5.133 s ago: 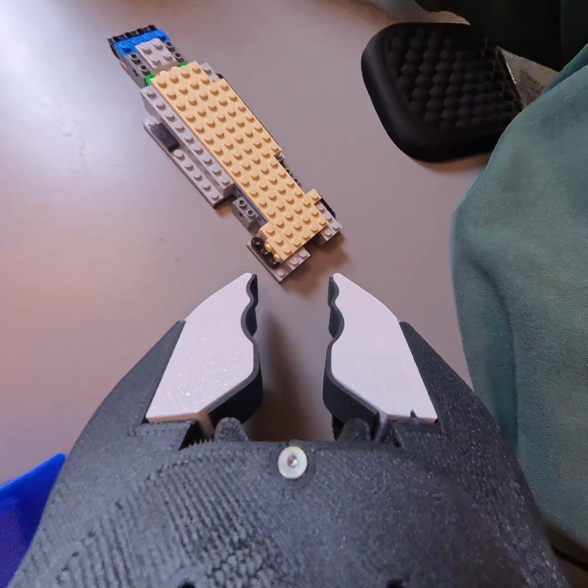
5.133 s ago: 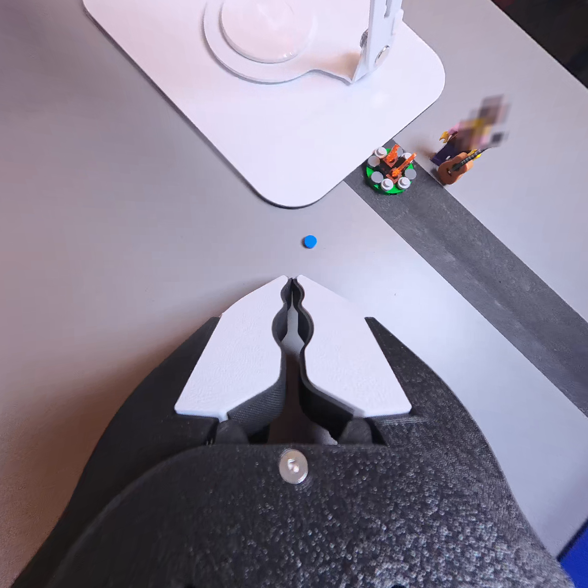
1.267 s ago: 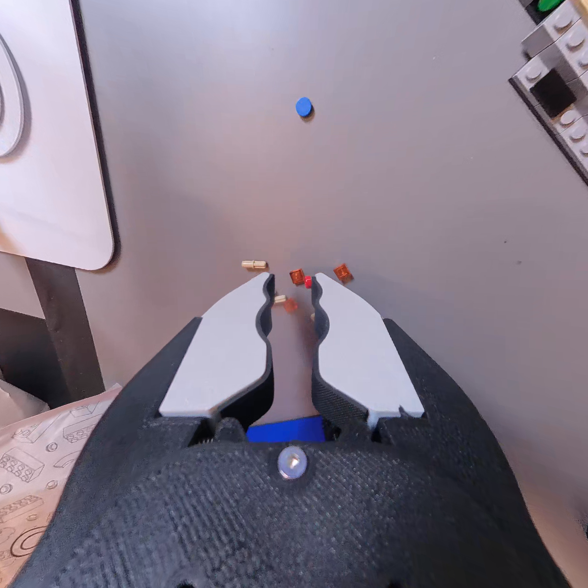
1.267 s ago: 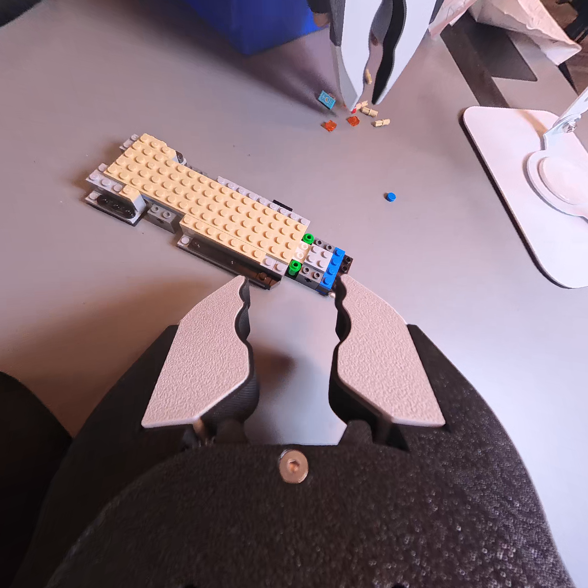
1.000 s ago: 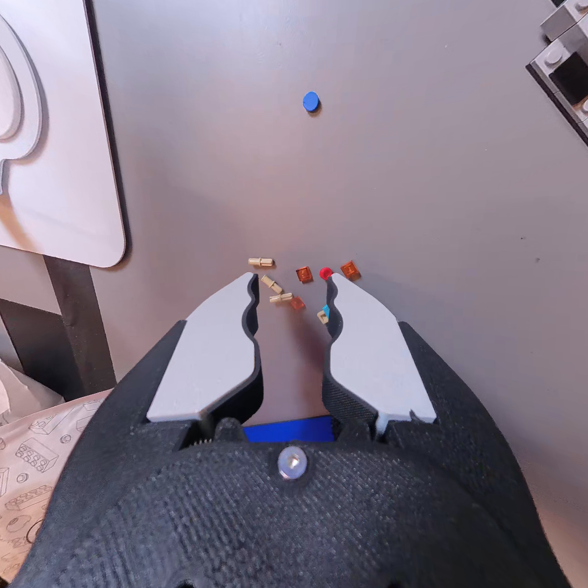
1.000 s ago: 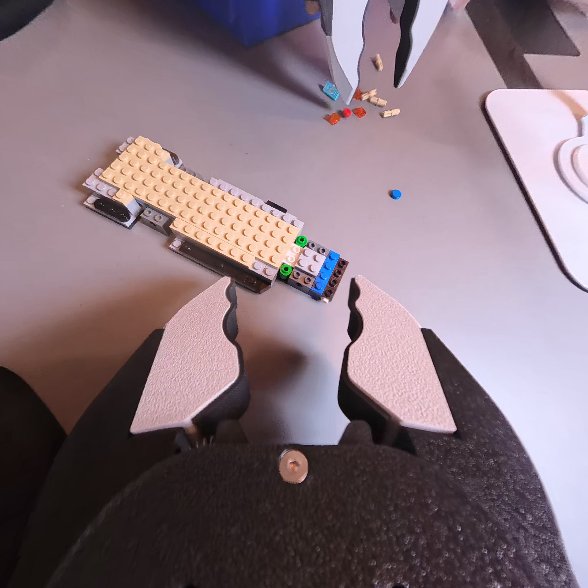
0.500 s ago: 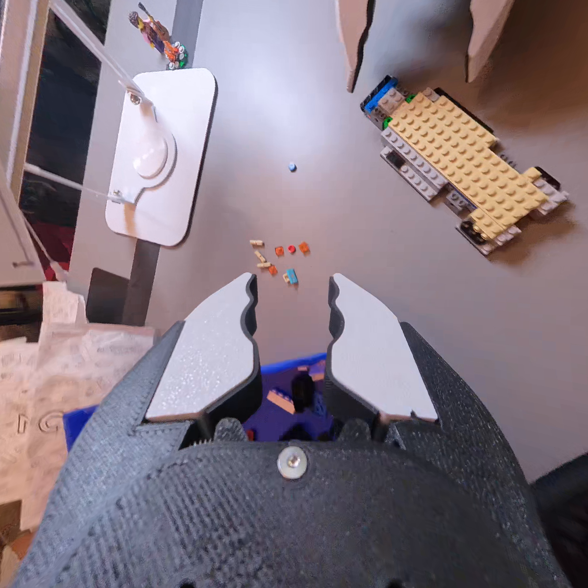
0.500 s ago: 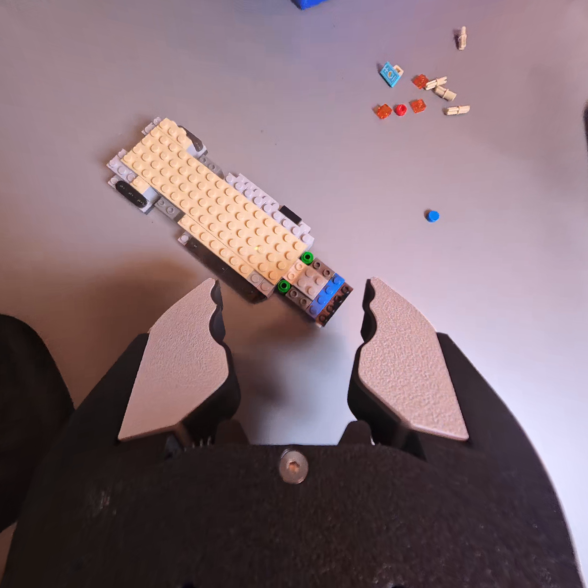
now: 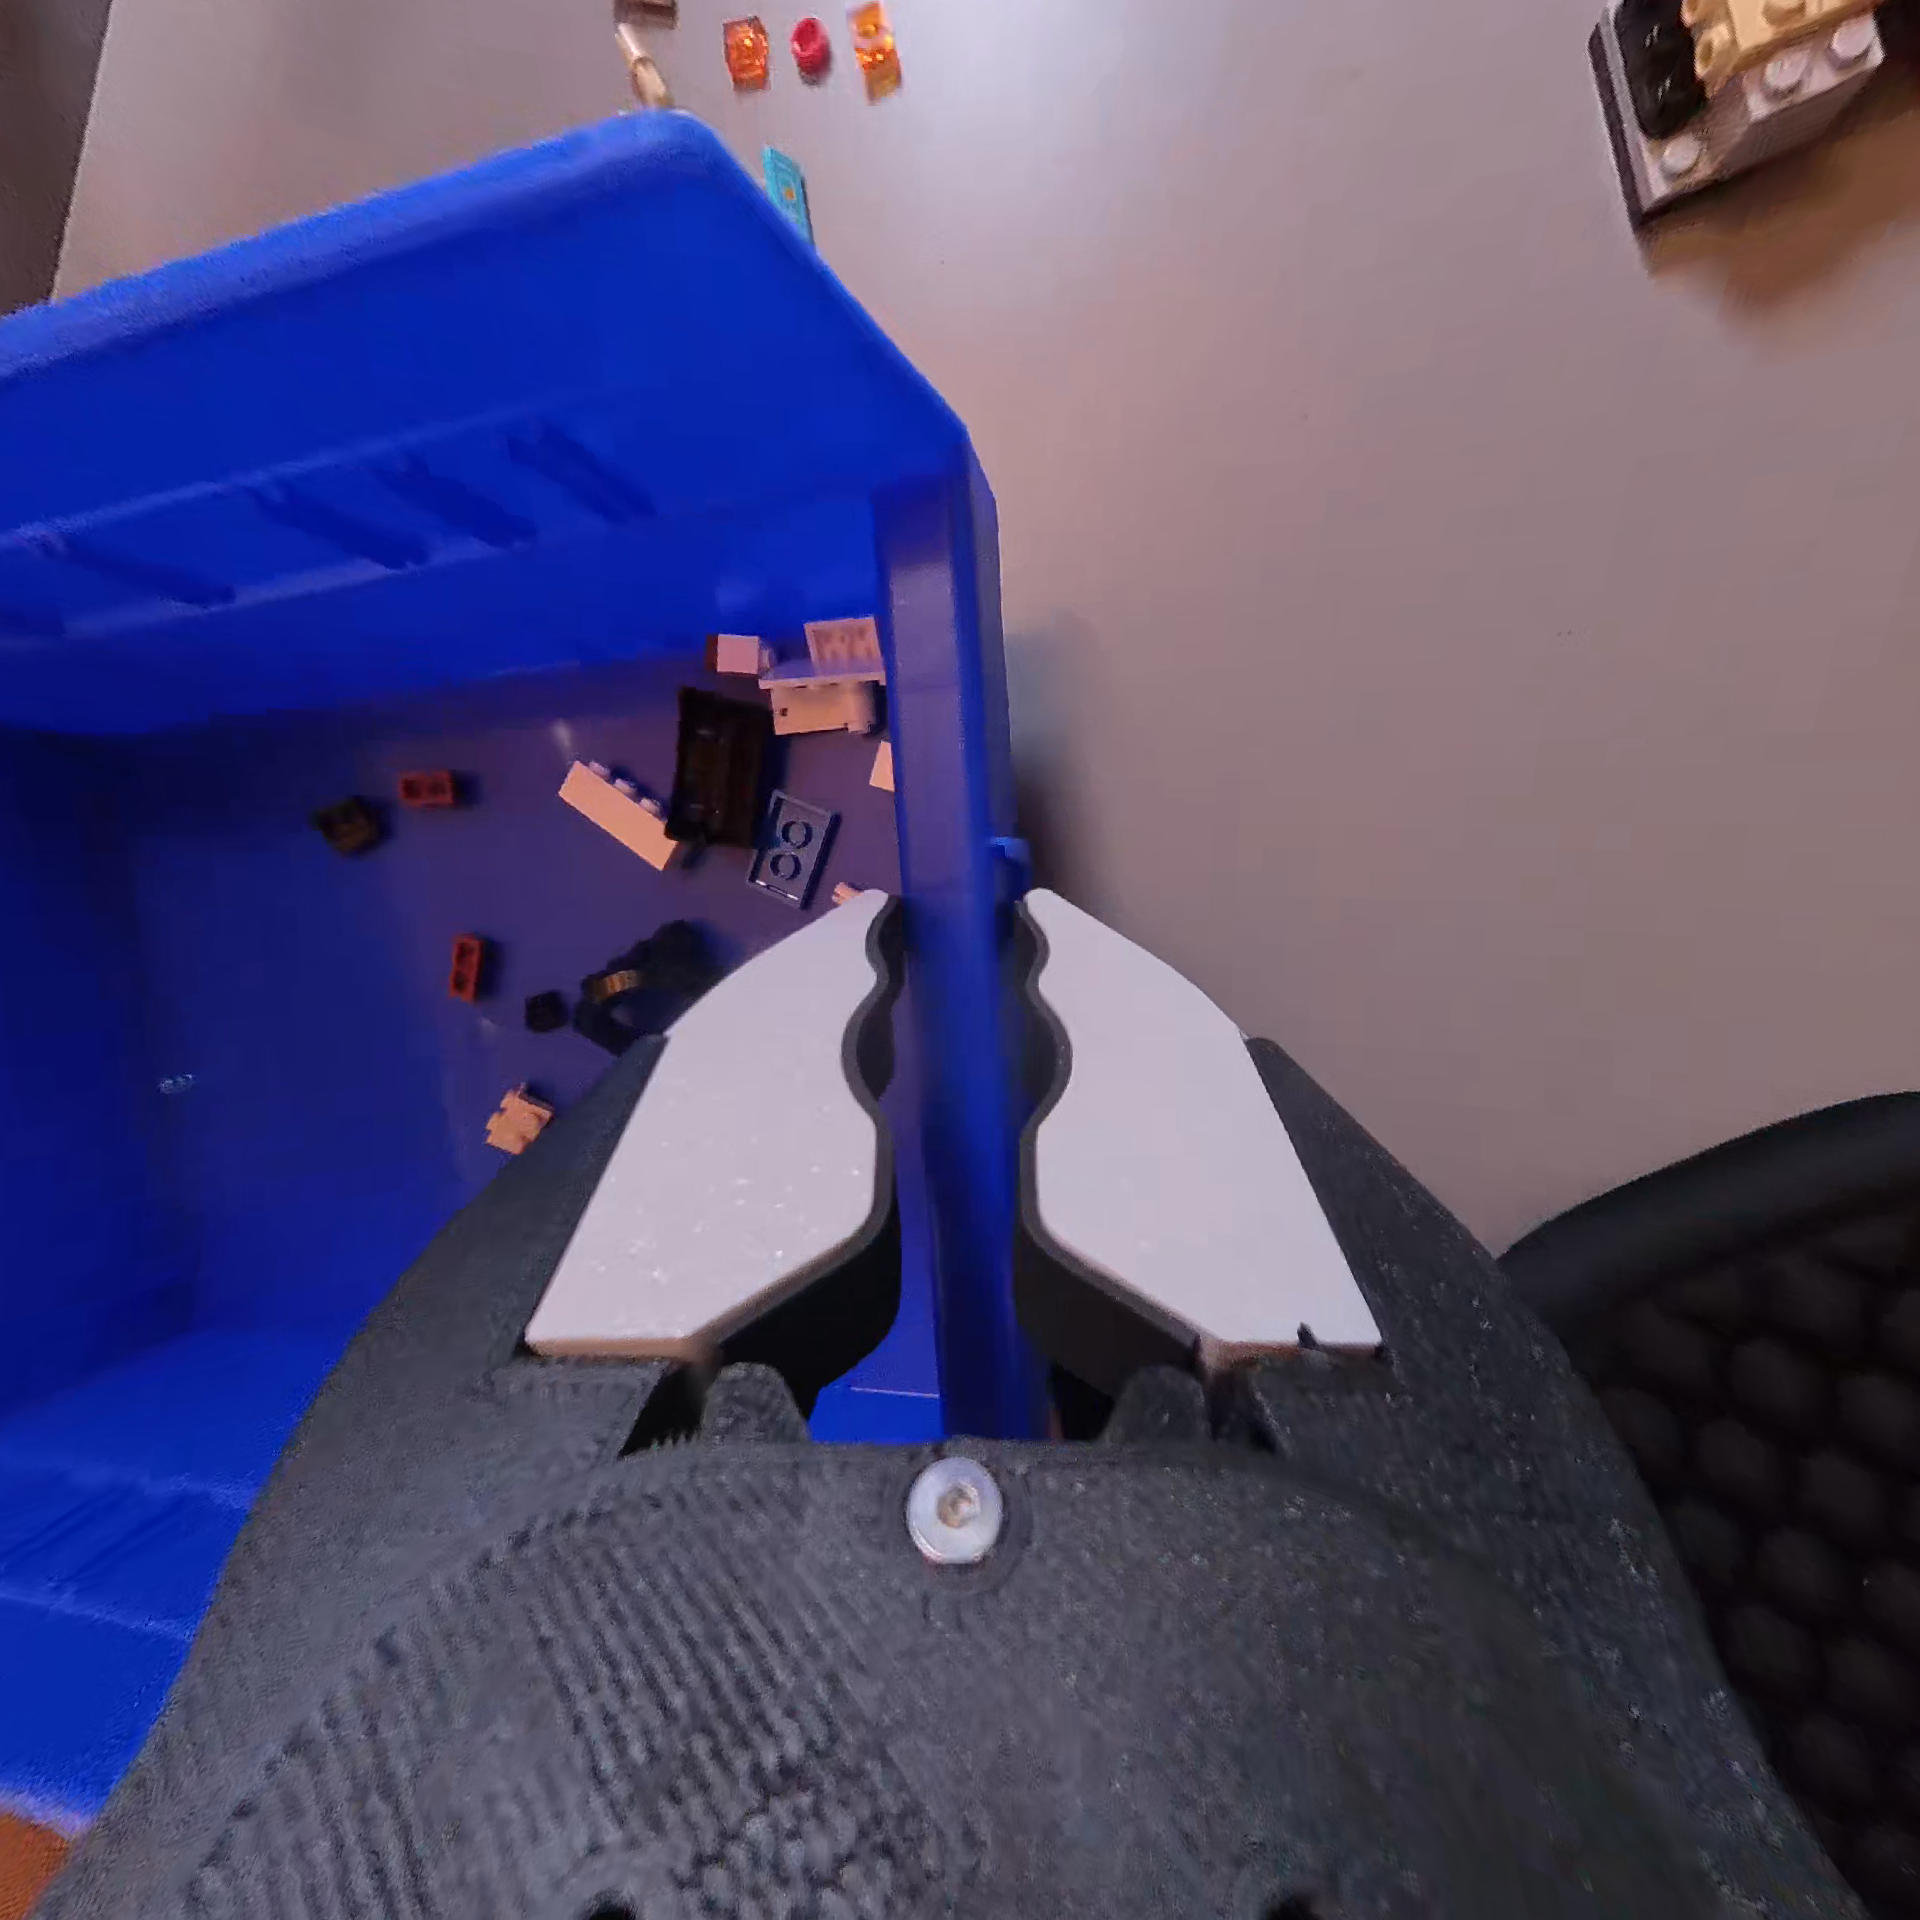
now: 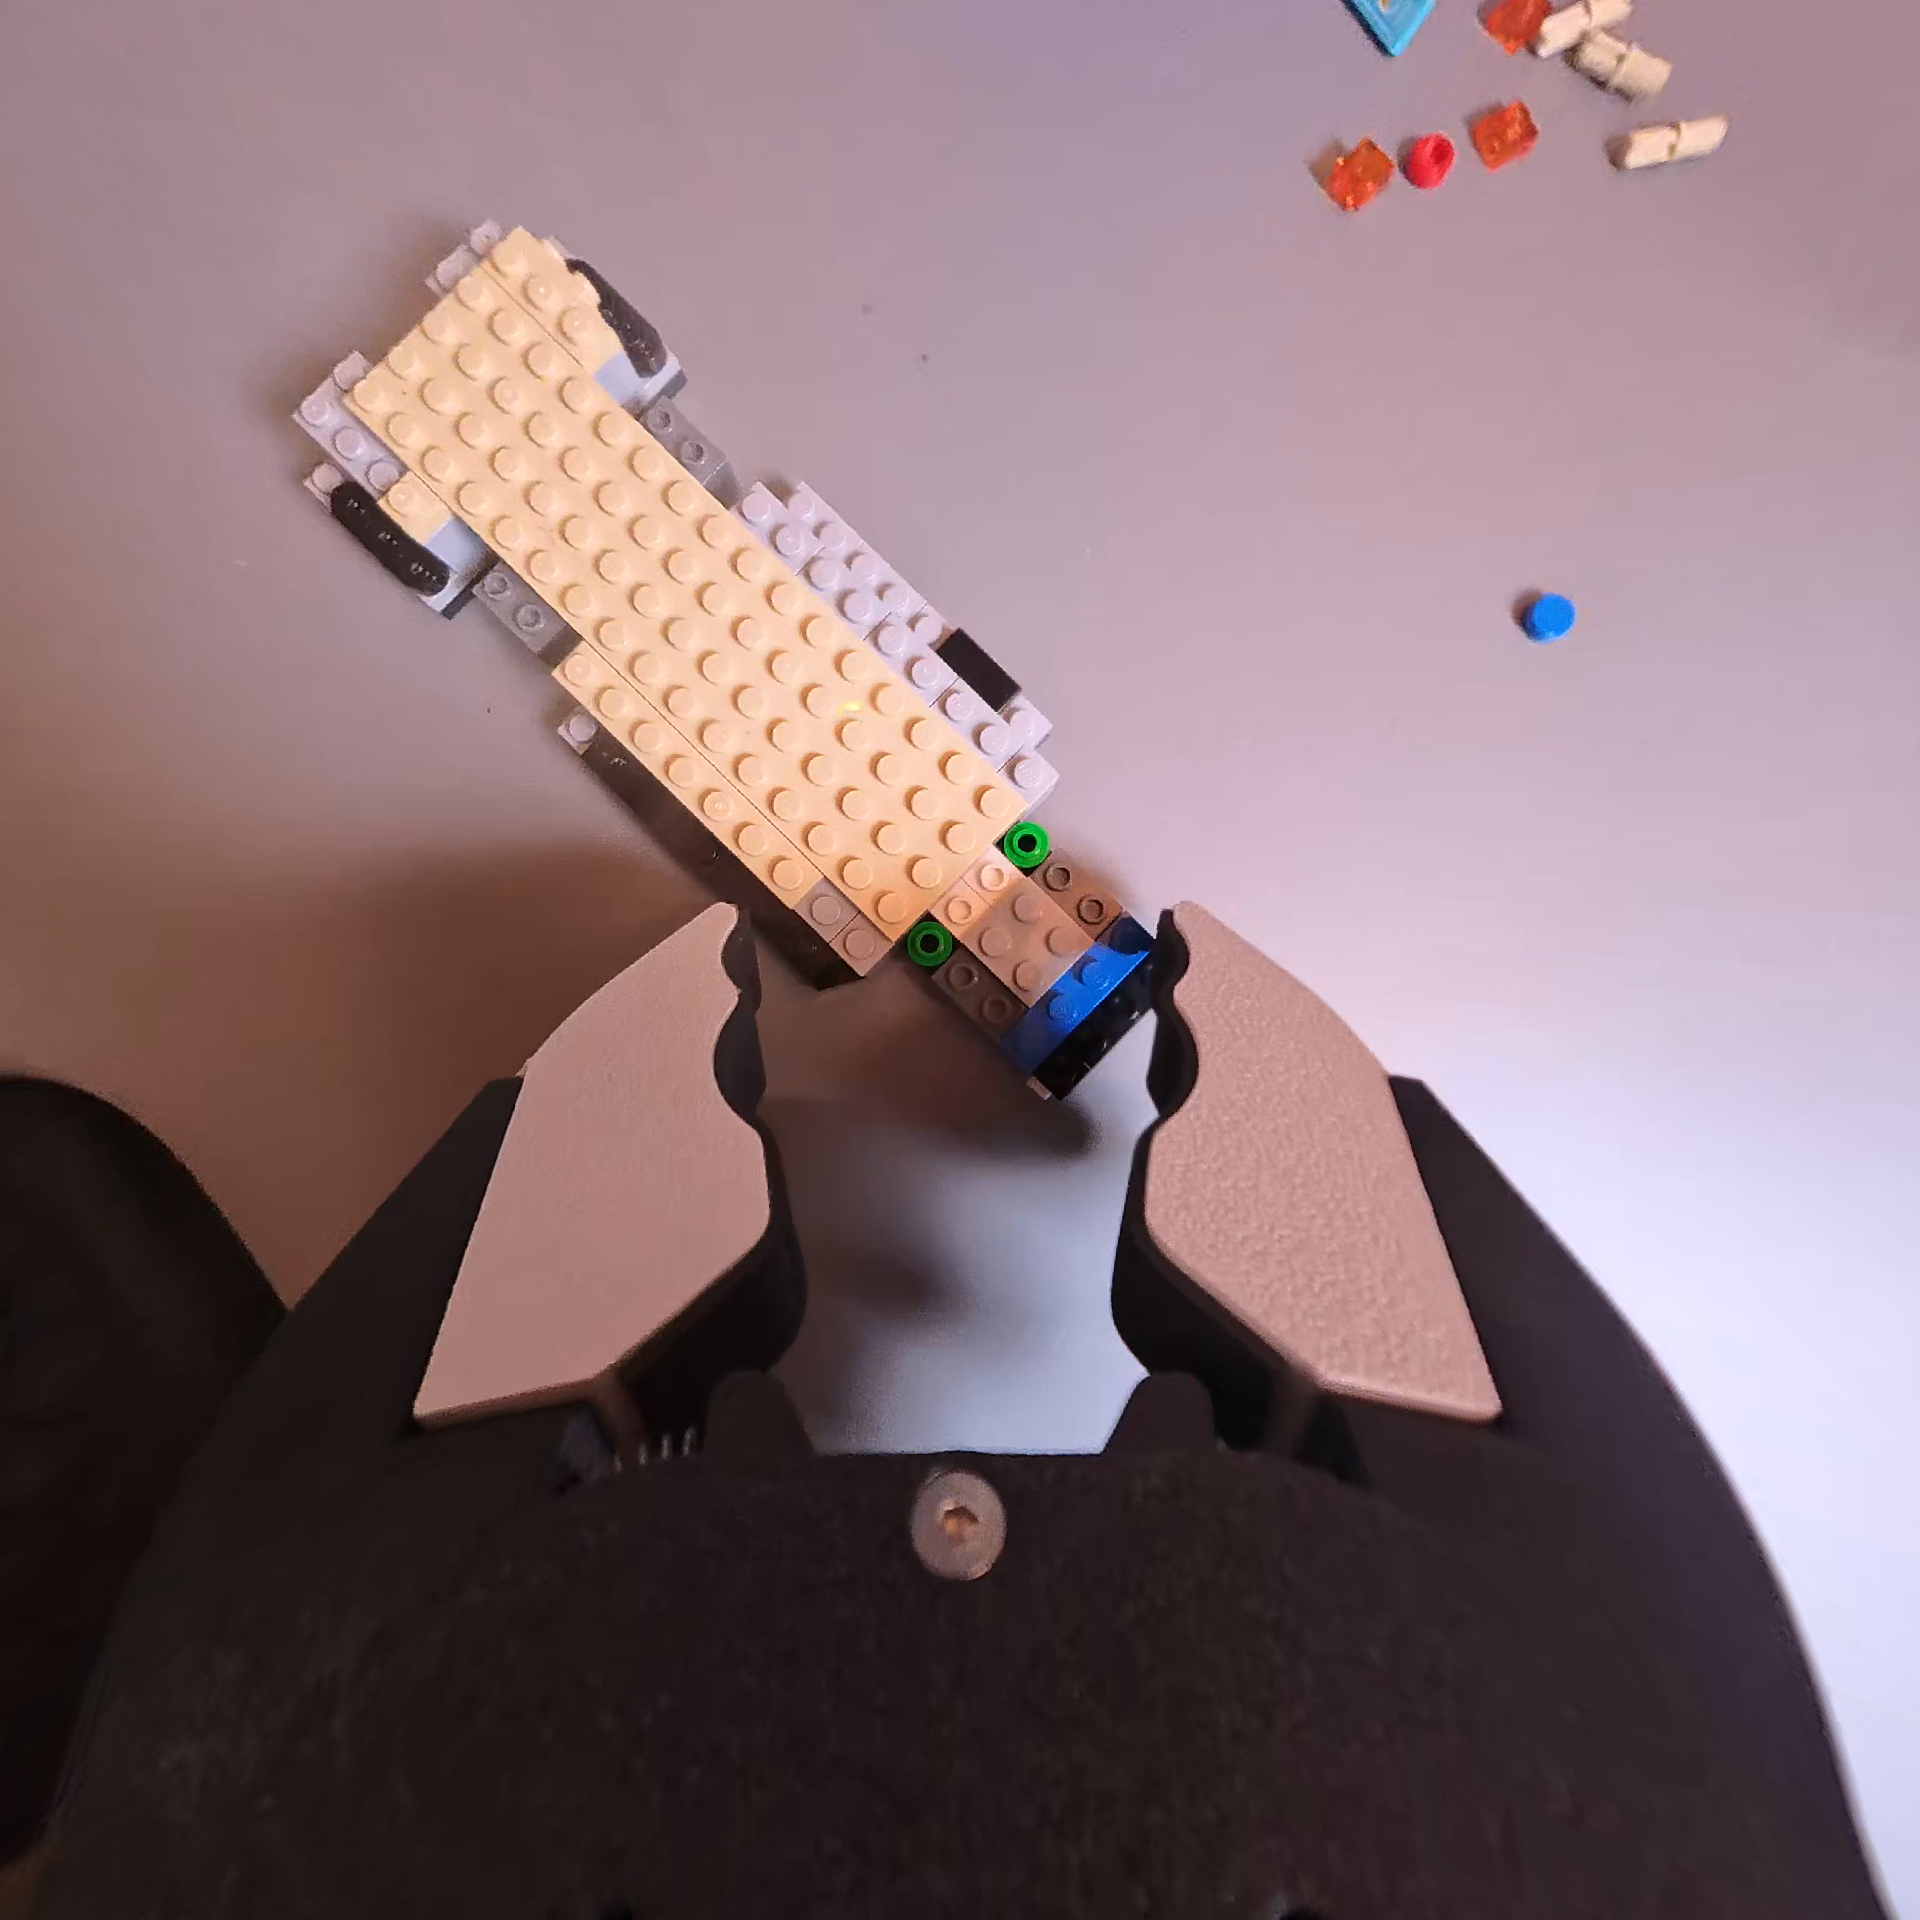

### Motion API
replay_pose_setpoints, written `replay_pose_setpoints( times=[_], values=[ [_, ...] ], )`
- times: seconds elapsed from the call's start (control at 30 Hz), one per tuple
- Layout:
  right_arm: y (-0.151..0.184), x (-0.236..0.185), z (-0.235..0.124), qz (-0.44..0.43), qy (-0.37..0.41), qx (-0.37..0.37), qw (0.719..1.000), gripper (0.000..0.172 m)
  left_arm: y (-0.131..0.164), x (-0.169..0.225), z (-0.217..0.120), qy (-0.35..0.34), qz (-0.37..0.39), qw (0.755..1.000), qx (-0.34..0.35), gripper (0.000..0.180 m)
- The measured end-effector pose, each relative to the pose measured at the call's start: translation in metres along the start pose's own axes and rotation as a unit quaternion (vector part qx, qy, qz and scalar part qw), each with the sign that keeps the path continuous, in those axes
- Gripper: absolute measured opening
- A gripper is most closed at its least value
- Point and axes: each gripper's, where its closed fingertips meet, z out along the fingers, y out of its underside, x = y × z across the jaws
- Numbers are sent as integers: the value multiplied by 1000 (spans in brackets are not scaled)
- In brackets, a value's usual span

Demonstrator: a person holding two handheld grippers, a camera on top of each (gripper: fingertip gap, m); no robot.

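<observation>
Blue plastic fills the left half of your left wrist view: a blue bin (image 9: 436,343) whose right-hand wall runs straight up between the fingers of your left gripper (image 9: 954,914). Both dark pads sit against that wall, one inside the bin and one outside, so this gripper is clenched on the bin wall. On the bin floor, left of the fingers, lie loose bricks: a tan brick (image 9: 615,812), a black piece (image 9: 717,767), a dark blue plate (image 9: 793,850) and small red-brown bits. At the top edge of that frame, beyond the bin, orange, red and tan small parts (image 9: 810,47) rest on the grey table (image 9: 1351,623). A black dimpled pad (image 9: 1745,1351) shows at lower right.

In your right wrist view, your right gripper (image 10: 951,977) stands wide apart and grips nothing. The tan-topped brick assembly (image 10: 675,592) lies diagonally from upper left toward centre; its blue and black end (image 10: 1086,1003) lies between the fingertips, right up against the right pad, with the left finger clear of it. A blue round stud (image 10: 1545,615) lies alone at right, and orange, red and tan bits (image 10: 1429,158) sit at upper right.
</observation>
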Motion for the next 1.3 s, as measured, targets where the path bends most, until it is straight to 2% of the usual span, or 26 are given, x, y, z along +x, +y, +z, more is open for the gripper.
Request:
replay_pose_setpoints(
  times=[0.1,0.2,0.27,0.33,0.43,0.5,0.6,0.67,0.73,0.83,1.13,1.3],
  values=[
    [3,-6,-2,36,27,6,999,72,-3,-7,4,4,-40,999,21,20],
    [6,-16,-4,64,46,15,997,71,-5,-14,6,-25,-40,999,18,21],
    [8,-23,-6,75,56,20,995,70,-9,-17,3,-68,-17,997,15,23],
    [10,-30,-8,70,58,25,996,68,-34,-9,-9,-93,18,993,68,27],
    [11,-41,-18,25,42,46,998,58,-95,42,-20,5,27,982,188,38],
    [7,-43,-25,14,23,75,997,45,-125,82,-10,89,48,971,215,54],
    [10,-35,-22,10,21,82,996,40,-159,117,18,157,89,963,198,59],
    [11,-37,-17,8,10,83,996,36,-176,129,43,180,113,964,161,61],
    [10,-39,-16,0,15,85,996,30,-182,143,65,214,135,962,106,71],
    [11,-41,-16,-17,37,80,996,29,-183,151,91,220,168,960,44,79],
    [13,-48,-15,-78,71,76,991,28,-185,152,94,227,171,958,48,74],
    [12,-50,-16,-32,39,89,995,25,-186,153,94,226,166,958,53,74]
  ],
)
